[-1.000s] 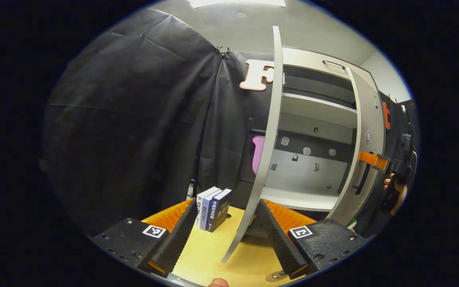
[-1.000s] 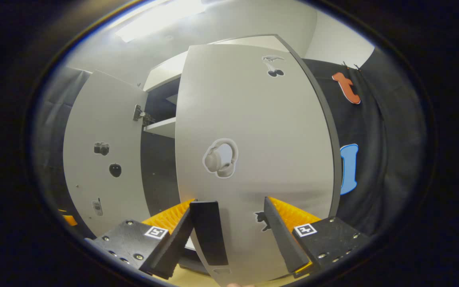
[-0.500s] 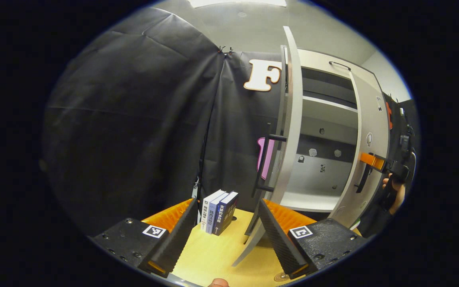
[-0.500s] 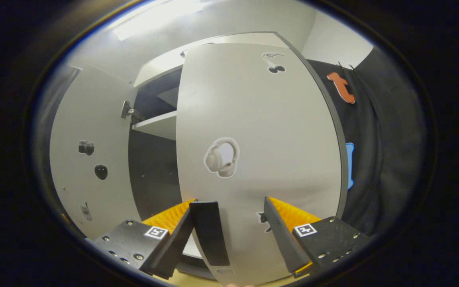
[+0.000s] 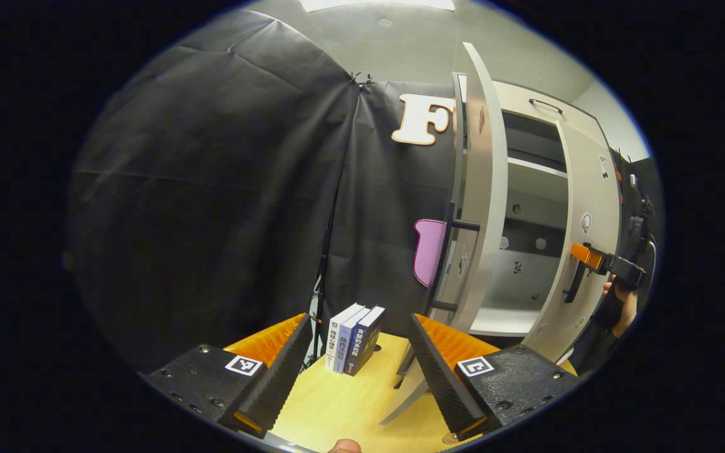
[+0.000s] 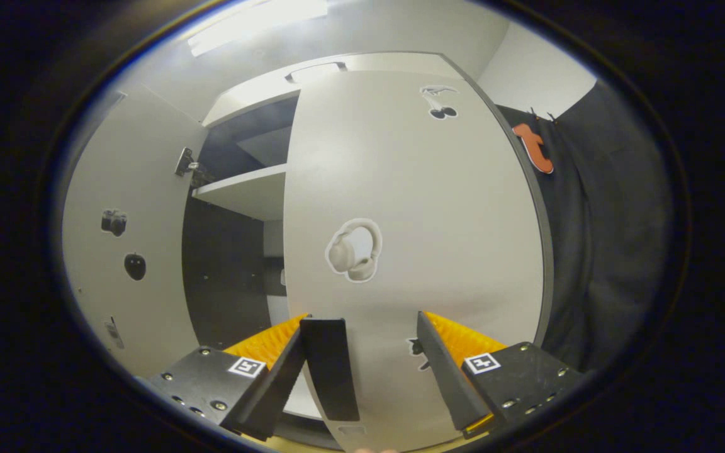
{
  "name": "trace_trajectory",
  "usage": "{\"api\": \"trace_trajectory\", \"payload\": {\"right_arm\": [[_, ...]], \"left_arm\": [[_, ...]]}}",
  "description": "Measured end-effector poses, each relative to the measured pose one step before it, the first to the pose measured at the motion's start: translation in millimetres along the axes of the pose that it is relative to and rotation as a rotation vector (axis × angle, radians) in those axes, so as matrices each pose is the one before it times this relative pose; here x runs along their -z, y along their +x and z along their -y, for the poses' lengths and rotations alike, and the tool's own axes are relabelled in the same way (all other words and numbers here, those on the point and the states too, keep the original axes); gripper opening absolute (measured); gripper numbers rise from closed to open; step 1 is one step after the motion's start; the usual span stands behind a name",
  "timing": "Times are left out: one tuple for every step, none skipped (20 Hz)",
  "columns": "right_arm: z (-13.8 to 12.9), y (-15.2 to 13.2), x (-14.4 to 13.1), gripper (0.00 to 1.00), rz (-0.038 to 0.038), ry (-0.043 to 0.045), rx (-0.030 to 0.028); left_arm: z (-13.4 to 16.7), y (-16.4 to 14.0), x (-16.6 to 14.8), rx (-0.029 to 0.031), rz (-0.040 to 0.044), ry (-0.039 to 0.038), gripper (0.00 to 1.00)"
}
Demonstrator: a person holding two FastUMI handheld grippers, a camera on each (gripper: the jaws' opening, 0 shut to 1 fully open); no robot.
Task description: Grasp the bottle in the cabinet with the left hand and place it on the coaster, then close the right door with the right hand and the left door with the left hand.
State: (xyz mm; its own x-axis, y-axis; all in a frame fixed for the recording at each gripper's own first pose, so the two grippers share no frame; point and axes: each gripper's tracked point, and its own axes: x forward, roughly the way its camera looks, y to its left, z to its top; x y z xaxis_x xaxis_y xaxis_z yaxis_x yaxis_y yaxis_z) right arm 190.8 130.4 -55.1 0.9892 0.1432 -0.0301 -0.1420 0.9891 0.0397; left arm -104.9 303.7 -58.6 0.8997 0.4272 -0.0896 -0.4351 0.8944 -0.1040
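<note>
both cabinet doors are partway closed, and the tongs are placed to swing them in rather than to hold anything. the right tongs [image 6: 362, 371] sit low against the face of the right door [image 6: 413, 220], with its dark handle [image 6: 331, 368] between the spread fingers; neither finger visibly presses it, so the tongs are released and the contact reads as a push on the panel. in the left gripper view the same tongs [image 5: 589, 257] show far off at that door [image 5: 586, 207], a hand [image 5: 620, 302] behind them level with the handle. the left tongs [image 5: 359, 362] are released too, empty, pointing forward over the yellow surface [image 5: 350, 409] toward the left door [image 5: 482, 189], whose lower edge lies just beside the right finger; i cannot tell if they touch. a row of books [image 5: 355, 338] stands upright ahead by the black wall. the cabinet shelf [image 5: 504, 318] seen through the gap is bare, and a brown disc at the bottom edge may be the coaster [image 5: 452, 438]; the bottle's place i cannot tell. judging by this, closing the doors is the step in hand.
</note>
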Motion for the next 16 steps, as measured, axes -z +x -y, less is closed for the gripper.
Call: {"api": "trace_trajectory", "payload": {"right_arm": [[-0.23,0.86,0.11,0.99,0.0006,-0.00537,0.00585],[0.15,0.31,0.64,0.99,-0.00042,-0.00545,0.00595],[-0.3,0.44,0.57,0.99,-0.00116,-0.00426,0.00627],[-0.44,-0.11,0.38,0.99,-0.00108,-0.00398,0.00623],[-0.16,0.46,0.08,0.99,0.00158,-0.00544,0.00582],[0.04,-0.01,0.61,0.96,0.00271,-0.00723,0.00437],[-0.2,0.53,0.15,0.96,0.00459,-0.00983,0.00273],[-0.3,-0.55,0.65,0.99,0.0031,-0.00869,0.00252],[-0.33,0.53,0.35,0.99,0.00073,-0.00706,0.00301],[0.01,0.44,0.48,0.99,0.00012,-0.00424,0.00377],[-0.09,0.72,0.24,0.96,0.001,-0.00463,0.00448],[-0.04,-0.41,0.61,0.96,0.00303,-0.00693,0.00371],[-0.58,-0.36,0.55,0.99,0.00535,-0.01295,0.00365],[-0.46,-0.46,0.99,0.99,0.00654,-0.01871,0.00078],[-0.4,-1.1,0.74,0.97,0.00337,-0.0178,-0.00482],[-0.48,-1.44,-0.12,0.99,0.0031,-0.01528,-0.00788]], "left_arm": [[1.17,3.04,-4.04,0.00646,0.01003,-0.00231,0.97],[0.91,2.49,-6.83,0.00664,0.01441,0.00346,0.96],[0.0,4.59,-7.85,0.00452,0.01835,0.00994,0.96],[-0.31,4.49,-8.72,0.00709,0.01774,0.01242,0.96],[0.94,3.45,-9.32,0.00959,0.01701,0.01233,0.96],[2.94,4.34,-8.96,0.01655,0.01758,0.00833,0.93],[3.36,4.86,-9.54,0.02243,0.02,0.00375,0.96],[4.93,5.31,-8.33,0.02595,0.01502,0.00072,0.96],[4.03,3.95,-5.47,0.02393,0.01206,0.0033,0.96],[3.79,4.04,-5.35,0.02413,0.01041,0.00722,0.93],[3.89,2.83,-2.91,0.02505,0.00858,0.01097,0.96],[2.83,2.55,-3.32,0.0202,0.00749,0.0142,0.93],[2.59,2.81,-3.05,0.0209,0.00602,0.01348,0.93],[2.25,2.53,-1.76,0.019,0.00527,0.00921,0.93],[2.79,3.34,-1.11,0.02104,0.00238,0.00401,0.93],[-0.62,0.71,0.03,0.01601,0.00158,0.00705,0.94]]}}
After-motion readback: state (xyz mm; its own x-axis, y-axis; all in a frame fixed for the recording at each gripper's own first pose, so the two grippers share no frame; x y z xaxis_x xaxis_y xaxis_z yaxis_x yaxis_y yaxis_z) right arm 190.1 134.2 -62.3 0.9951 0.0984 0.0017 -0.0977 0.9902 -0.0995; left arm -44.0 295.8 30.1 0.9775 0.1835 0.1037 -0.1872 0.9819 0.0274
